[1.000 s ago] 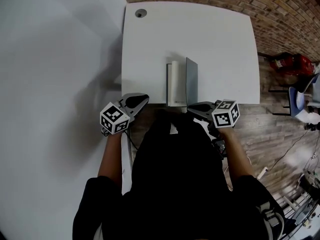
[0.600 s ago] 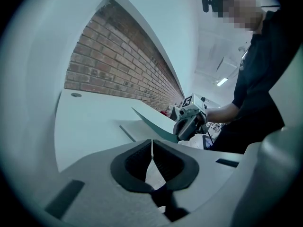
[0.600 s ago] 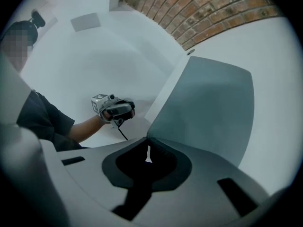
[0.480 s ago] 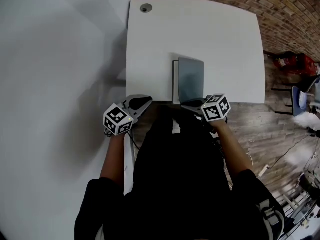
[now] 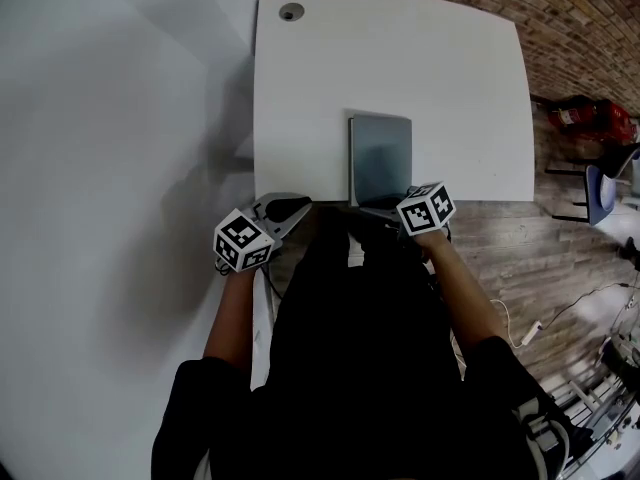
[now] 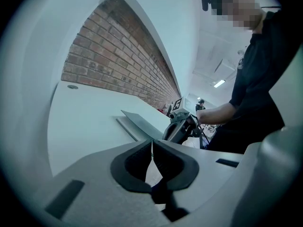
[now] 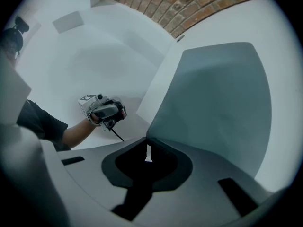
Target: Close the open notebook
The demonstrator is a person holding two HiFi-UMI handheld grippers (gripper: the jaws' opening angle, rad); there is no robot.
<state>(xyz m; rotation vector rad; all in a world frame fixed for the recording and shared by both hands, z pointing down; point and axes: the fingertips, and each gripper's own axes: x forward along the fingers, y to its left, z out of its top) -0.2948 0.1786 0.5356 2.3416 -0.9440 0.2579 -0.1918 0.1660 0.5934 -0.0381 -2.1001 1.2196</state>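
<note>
Looking down from the head view: gray notebook (image 5: 380, 158) lies on the white table (image 5: 320, 78), right at the near edge, cover up and looking close to flat. Right gripper (image 5: 385, 210) sits at its near end, left gripper (image 5: 298, 207) off to the side past the table's front edge, well clear of the notebook. Left gripper view: left gripper (image 6: 151, 150) jaws are pressed together with nothing in them. Beyond them the notebook (image 6: 142, 123) shows its cover slanted a bit above the page block, not fully down, with the right gripper (image 6: 182, 126) at its near corner. Right gripper view: right gripper (image 7: 147, 152) jaws are opening, only a thin slit with light through it and nothing in the slit. The cover's (image 7: 218, 103) near corner sits right at the tips; touching or not, hard to say.
</note>
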